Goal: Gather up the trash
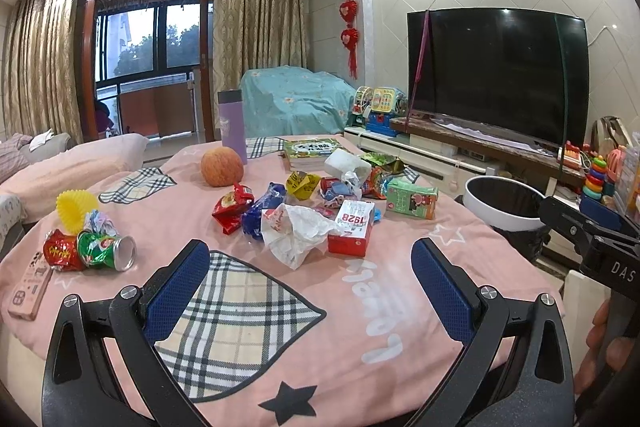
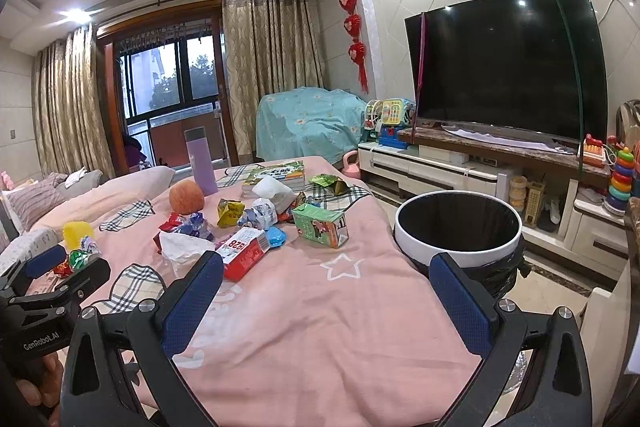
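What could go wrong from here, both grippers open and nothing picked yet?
1. Non-trash sits among the litter: the apple, bottle and books could get binned by mistake.
2. The bin stands off the table's edge, so a short drop may land on the floor.
3. The tissue overlaps wrappers; a pinch may drag neighbours.

On the pink cover lie two cartons — one red carton (image 1: 352, 233), one green carton (image 1: 412, 202) — plus one orange fruit (image 1: 222, 167), one purple flask (image 1: 232, 125), one crushed can (image 1: 106, 251).
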The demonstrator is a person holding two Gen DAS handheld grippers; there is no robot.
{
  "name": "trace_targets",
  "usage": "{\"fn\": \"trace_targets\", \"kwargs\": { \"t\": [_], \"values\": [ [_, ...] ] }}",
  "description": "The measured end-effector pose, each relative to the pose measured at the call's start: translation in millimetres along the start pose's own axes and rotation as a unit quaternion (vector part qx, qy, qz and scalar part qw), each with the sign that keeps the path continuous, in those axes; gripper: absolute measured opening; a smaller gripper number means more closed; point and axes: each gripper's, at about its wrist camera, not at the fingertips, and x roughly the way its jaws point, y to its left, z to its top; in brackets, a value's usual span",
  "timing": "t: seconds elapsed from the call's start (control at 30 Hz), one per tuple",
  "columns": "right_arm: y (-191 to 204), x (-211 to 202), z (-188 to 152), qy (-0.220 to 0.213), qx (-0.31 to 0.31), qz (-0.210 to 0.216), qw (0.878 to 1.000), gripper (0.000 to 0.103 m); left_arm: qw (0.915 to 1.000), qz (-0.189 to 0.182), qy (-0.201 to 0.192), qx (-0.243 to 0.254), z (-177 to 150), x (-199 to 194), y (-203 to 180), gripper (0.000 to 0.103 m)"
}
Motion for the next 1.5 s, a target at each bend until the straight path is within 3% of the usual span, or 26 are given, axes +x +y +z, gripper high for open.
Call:
{"fn": "trace_targets", "kwargs": {
  "t": [0.87,1.23,1.5],
  "values": [
    [6.9,14.7,-2.8,0.034,0.005,0.027,0.999,0.103,0.9987,0.013,0.043,-0.023,-6.3,22.4,27.0,0.103],
    [9.8,45.0,-3.7,0.075,0.014,0.059,0.995,0.103,0.995,0.01,0.093,-0.036,-6.6,62.2,38.6,0.103],
    [13.7,74.2,-7.8,0.106,0.017,0.07,0.992,0.103,0.9908,-0.014,0.128,-0.044,-2.1,108.3,35.9,0.098]
  ]
}}
